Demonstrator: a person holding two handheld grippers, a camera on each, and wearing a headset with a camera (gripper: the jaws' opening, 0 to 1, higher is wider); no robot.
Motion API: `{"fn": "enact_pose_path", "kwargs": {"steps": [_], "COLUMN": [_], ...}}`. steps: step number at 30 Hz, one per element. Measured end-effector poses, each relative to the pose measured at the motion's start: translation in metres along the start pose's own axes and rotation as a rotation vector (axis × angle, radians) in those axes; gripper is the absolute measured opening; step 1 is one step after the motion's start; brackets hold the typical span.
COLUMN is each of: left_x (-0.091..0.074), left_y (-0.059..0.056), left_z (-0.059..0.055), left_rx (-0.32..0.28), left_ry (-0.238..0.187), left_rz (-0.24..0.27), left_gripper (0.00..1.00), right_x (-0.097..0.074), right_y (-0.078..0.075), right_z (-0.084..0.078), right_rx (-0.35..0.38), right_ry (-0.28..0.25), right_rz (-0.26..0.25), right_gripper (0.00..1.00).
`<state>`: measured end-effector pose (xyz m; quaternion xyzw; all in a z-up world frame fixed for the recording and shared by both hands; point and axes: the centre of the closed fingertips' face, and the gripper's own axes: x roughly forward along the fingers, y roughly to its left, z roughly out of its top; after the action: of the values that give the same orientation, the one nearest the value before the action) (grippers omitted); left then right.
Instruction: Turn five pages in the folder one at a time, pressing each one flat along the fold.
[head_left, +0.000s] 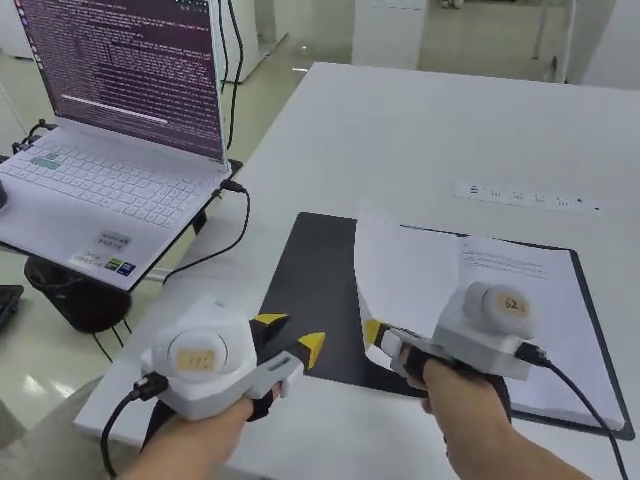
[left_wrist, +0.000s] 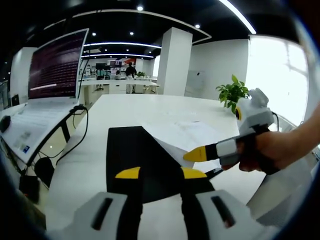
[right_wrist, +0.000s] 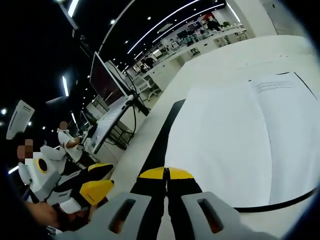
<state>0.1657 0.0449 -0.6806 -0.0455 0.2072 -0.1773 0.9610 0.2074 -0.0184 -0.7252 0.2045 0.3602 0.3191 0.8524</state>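
Head view: we held the page (head_left: 405, 280) clamped in the right hand-held gripper (head_left: 375, 335) to turn it over the folder (head_left: 315, 290); the left hand-held gripper (head_left: 290, 335) hovered, jaws apart, for pressing.

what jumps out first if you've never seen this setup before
A white page curls up off the open black folder in the middle of the white table, pinched at its near edge by the right hand-held gripper. The left hand-held gripper hovers open over the folder's near left part. An open laptop with a text-filled screen sits off the table's left edge.
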Motion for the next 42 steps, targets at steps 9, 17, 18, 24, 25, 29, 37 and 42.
{"fn": "enact_pose_path", "kwargs": {"steps": [9, 17, 18, 24, 25, 29, 37, 42], "left_x": [0.003, 0.005, 0.006, 0.011, 0.014, 0.026, 0.064, 0.087], "left_y": [0.001, 0.005, 0.006, 0.009, 0.010, 0.007, -0.018, -0.028], "left_z": [-0.006, -0.016, -0.017, -0.019, -0.019, -0.022, -0.043, -0.060], "left_rx": [0.007, 0.013, 0.011, 0.019, 0.018, 0.036, 0.107, 0.137], "left_ry": [0.024, 0.059, 0.064, 0.079, 0.080, 0.097, 0.160, 0.199], "left_rz": [-0.004, 0.006, 0.008, 0.016, 0.015, 0.004, -0.072, -0.094], "left_gripper": [0.28, 0.28, 0.28, 0.28, 0.28, 0.27, 0.26, 0.26], "right_x": [0.027, 0.041, 0.042, 0.042, 0.040, 0.024, -0.016, -0.034], "right_y": [-0.003, -0.008, -0.008, -0.007, -0.008, -0.008, -0.046, -0.073], "right_z": [-0.025, -0.039, -0.040, -0.051, -0.051, -0.046, -0.007, 0.012], "right_rx": [-0.044, -0.022, -0.022, -0.006, -0.010, 0.016, 0.068, 0.119], "right_ry": [0.093, 0.129, 0.129, 0.147, 0.139, 0.107, -0.046, -0.097], "right_rz": [-0.003, 0.009, 0.019, 0.065, 0.068, 0.096, 0.067, 0.051], "right_gripper": [0.00, 0.00, 0.01, 0.11, 0.11, 0.12, 0.11, 0.09]}}
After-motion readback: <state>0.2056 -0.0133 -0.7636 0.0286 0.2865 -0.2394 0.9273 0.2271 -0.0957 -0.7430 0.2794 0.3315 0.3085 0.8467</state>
